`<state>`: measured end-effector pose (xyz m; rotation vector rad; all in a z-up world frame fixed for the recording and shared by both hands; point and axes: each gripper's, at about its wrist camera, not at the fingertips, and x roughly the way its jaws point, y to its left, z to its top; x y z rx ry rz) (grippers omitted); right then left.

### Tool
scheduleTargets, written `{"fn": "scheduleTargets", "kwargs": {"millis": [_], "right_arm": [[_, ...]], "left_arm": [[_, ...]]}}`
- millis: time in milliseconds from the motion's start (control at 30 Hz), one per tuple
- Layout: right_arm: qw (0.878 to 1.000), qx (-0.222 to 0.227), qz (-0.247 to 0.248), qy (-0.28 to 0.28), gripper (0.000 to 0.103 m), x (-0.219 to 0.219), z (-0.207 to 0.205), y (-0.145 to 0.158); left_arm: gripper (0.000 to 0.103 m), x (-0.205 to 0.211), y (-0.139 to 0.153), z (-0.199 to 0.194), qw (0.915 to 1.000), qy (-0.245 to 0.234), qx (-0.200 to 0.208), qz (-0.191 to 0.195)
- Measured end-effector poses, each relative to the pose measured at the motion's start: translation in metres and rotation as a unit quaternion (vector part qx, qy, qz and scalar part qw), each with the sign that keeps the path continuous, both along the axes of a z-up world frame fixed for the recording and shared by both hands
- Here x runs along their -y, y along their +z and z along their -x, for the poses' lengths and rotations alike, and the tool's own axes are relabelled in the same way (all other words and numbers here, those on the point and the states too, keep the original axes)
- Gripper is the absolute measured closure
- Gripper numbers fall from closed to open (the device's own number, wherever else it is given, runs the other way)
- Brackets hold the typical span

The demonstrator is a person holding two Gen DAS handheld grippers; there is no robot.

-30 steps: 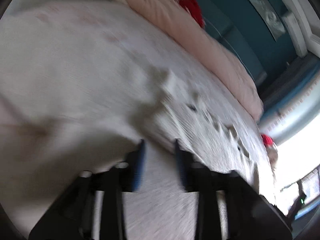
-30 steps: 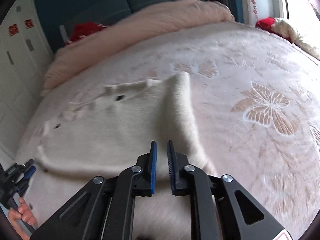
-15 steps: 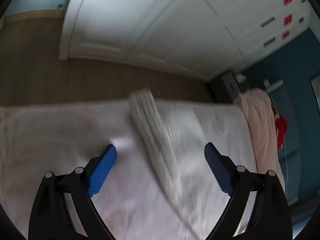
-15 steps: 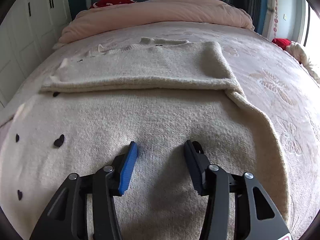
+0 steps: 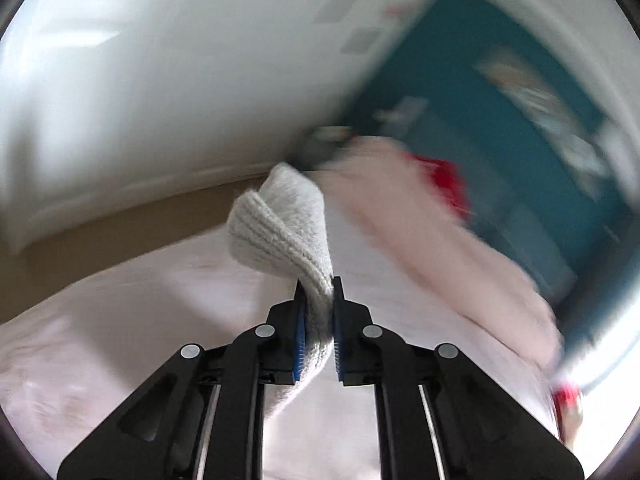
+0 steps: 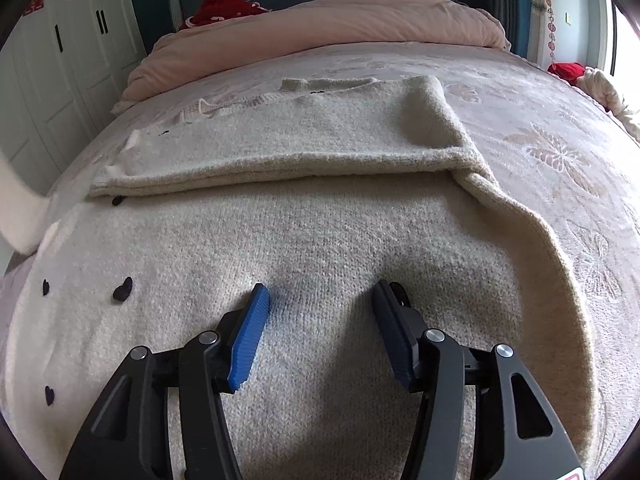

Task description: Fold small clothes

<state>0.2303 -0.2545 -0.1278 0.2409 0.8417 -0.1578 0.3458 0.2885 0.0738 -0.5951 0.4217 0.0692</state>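
A cream knitted sweater [image 6: 320,220] with small black hearts lies spread on the bed, its far part folded over towards me. My right gripper [image 6: 320,300] is open and rests low on the sweater's near part, holding nothing. My left gripper [image 5: 317,300] is shut on a ribbed cream sleeve cuff [image 5: 280,228] and holds it lifted above the bed. The lifted sleeve shows at the left edge of the right wrist view [image 6: 16,204].
The bed cover [image 6: 560,152] is pale pink with butterfly patterns. A rolled pink duvet [image 6: 340,24] lies at the head, with red cloth [image 6: 220,8] behind it. White wardrobes [image 6: 72,60] stand on the left. A teal wall [image 5: 500,100] is beyond.
My left gripper has closed on the sleeve cuff and lifted it. My right gripper has opened wider and stayed on the sweater.
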Motion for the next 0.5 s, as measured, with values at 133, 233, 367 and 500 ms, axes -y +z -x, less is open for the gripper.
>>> {"fn": "scheduleTargets", "kwargs": {"millis": [133,233,367,500], "right_arm": [[1.0,0.005,-0.013,0.002,0.048,0.002,0.001,0.0],[1.0,0.008,-0.024,0.005,0.045,0.004,0.002,0.001],[0.998,0.014,-0.052,0.023,0.032,0.007,0.001,0.001],[0.996,0.021,-0.079,0.039,0.026,0.01,0.001,0.003]], "left_arm": [[0.09,0.152,0.034,0.005,0.9872,-0.154,0.035,-0.022],[0.067,0.253,-0.002,0.007,0.9739,-0.225,-0.012,-0.028],[0.039,0.318,-0.106,0.024,0.9666,-0.216,-0.133,-0.036],[0.038,0.285,-0.176,0.062,0.9637,-0.177,-0.199,0.024]]}}
